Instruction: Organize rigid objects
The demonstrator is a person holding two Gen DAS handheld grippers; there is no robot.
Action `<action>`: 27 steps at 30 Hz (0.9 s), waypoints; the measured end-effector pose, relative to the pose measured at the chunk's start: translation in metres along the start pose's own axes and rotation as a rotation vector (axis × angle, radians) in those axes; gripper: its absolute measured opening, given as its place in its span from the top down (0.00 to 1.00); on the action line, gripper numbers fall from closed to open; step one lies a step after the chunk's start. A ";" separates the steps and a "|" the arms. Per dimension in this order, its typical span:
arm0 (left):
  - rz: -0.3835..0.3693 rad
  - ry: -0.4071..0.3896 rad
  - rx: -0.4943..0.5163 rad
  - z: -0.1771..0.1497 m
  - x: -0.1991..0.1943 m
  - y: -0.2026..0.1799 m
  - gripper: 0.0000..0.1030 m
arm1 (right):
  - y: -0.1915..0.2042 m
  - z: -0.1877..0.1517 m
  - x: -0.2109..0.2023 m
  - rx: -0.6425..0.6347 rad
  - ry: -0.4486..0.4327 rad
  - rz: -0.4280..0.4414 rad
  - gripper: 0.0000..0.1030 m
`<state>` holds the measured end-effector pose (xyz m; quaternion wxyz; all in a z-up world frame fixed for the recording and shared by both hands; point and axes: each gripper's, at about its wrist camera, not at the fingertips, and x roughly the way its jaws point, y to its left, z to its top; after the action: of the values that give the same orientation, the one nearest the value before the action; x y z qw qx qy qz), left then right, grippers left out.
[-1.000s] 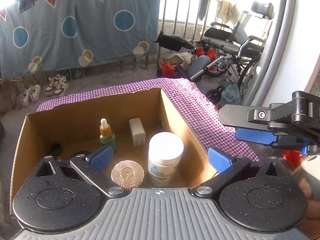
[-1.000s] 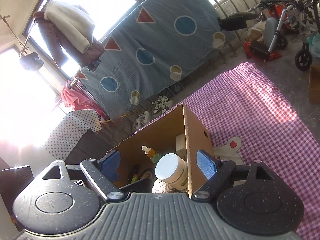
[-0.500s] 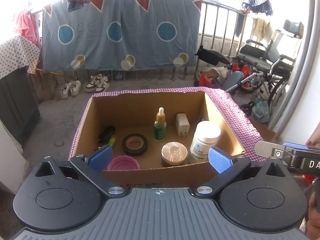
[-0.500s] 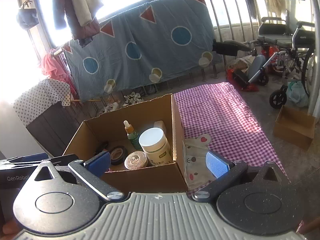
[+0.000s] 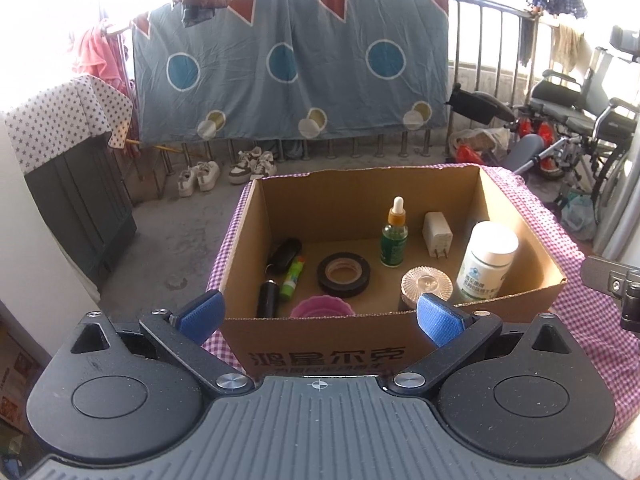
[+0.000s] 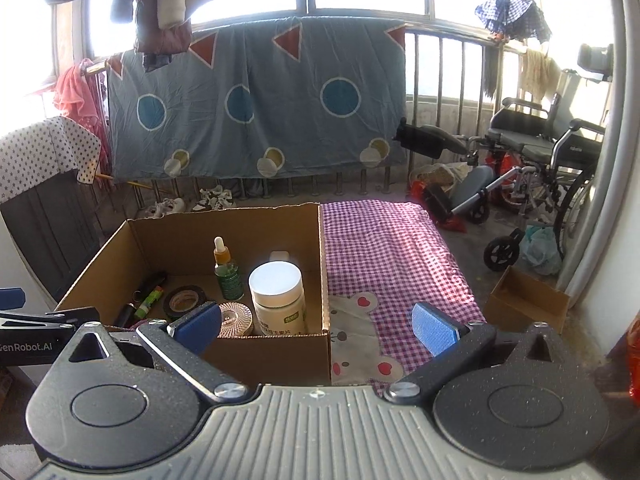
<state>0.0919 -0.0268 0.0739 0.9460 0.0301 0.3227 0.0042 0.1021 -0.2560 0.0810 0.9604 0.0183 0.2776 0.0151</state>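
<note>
An open cardboard box [image 5: 320, 354] [image 6: 272, 356] stands on a purple checked cloth [image 5: 592, 344] [image 6: 384, 252]. Inside are a white jar [image 5: 488, 258] [image 6: 278, 292], a green dropper bottle [image 5: 395, 234] [image 6: 227, 272], a white charger [image 5: 437, 234], a black tape roll [image 5: 344, 274] [image 6: 185, 300], a pink ribbed lid [image 5: 426, 286] [image 6: 236, 318], a purple cup [image 5: 322, 307], a green tube [image 5: 292, 280] and dark items [image 5: 276, 276]. My left gripper [image 5: 318, 318] is open and empty in front of the box. My right gripper [image 6: 316, 326] is open and empty over the box's right corner.
A wheelchair [image 6: 544, 148] and a small cardboard box [image 6: 524, 300] stand on the floor at the right. A railing with a blue blanket [image 5: 288, 64] is behind. A dark cabinet [image 5: 80, 200] with a star cloth is at the left. Shoes [image 5: 224, 172] lie by the railing.
Both grippers have pulled back and up from the box, so its whole inside now shows. Both stay open and empty.
</note>
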 end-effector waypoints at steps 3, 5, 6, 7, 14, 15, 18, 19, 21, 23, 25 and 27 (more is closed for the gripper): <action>0.004 0.014 -0.005 -0.001 0.005 0.001 0.00 | 0.003 -0.001 0.005 -0.016 0.002 0.003 0.00; 0.004 0.027 -0.018 -0.002 0.008 0.004 0.00 | 0.003 -0.002 0.011 -0.025 0.021 0.014 0.00; 0.004 0.032 -0.026 -0.003 0.010 0.005 0.00 | 0.004 -0.002 0.013 -0.026 0.030 0.014 0.00; 0.004 0.035 -0.031 -0.003 0.012 0.006 0.00 | 0.006 -0.002 0.017 -0.028 0.039 0.017 0.00; 0.028 0.070 -0.041 -0.004 0.028 0.012 0.00 | 0.022 -0.002 0.040 -0.062 0.096 0.065 0.00; 0.031 0.073 -0.042 -0.003 0.030 0.012 0.00 | 0.024 -0.003 0.043 -0.065 0.107 0.065 0.00; 0.025 0.080 -0.045 -0.002 0.033 0.014 0.00 | 0.029 -0.004 0.052 -0.059 0.130 0.069 0.00; 0.025 0.082 -0.044 -0.002 0.034 0.014 0.00 | 0.030 -0.005 0.053 -0.055 0.137 0.074 0.00; 0.021 0.088 -0.038 0.000 0.037 0.014 0.00 | 0.032 -0.005 0.056 -0.049 0.146 0.078 0.00; 0.013 0.093 -0.036 0.001 0.039 0.011 0.00 | 0.032 -0.004 0.059 -0.043 0.154 0.084 0.00; 0.008 0.096 -0.032 0.002 0.040 0.009 0.00 | 0.033 -0.003 0.062 -0.040 0.159 0.087 0.00; 0.004 0.097 -0.025 0.003 0.042 0.008 0.00 | 0.033 -0.001 0.064 -0.041 0.164 0.084 0.00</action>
<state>0.1268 -0.0179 0.0513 0.9295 0.0187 0.3681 0.0116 0.1549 -0.2204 0.0471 0.9331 0.0087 0.3539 0.0624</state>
